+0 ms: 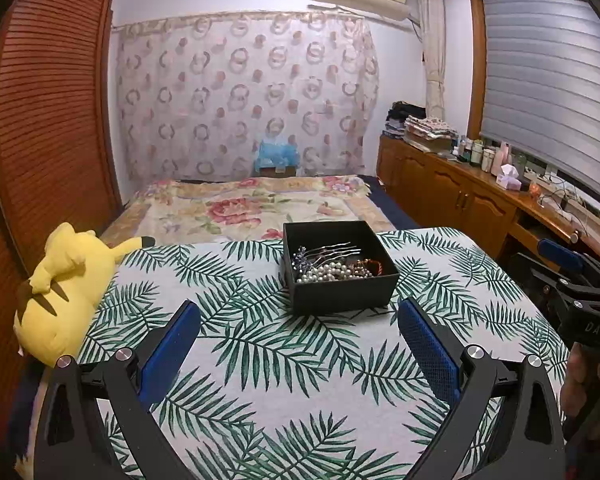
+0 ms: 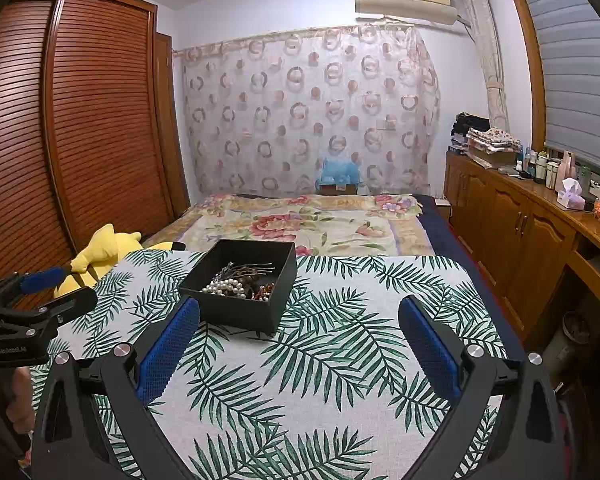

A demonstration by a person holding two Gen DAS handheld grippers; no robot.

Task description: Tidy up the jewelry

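Leaf-print cloth (image 1: 260,360): jewelry box (image 1: 340,292) beyond spread jaws.

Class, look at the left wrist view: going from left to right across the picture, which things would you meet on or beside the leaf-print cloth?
Yellow plush toy → black jewelry box, holding the pearl strand → the right claw, open, at the right edge.

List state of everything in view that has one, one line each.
left gripper: open, empty, above the cloth
right gripper: open, empty, above the cloth
black box: lidless, upright on the leaf-print cloth
pearl strand: heaped inside the box
hair comb: lying in the box
yellow plush: lying at the cloth's left edge
window blind: down
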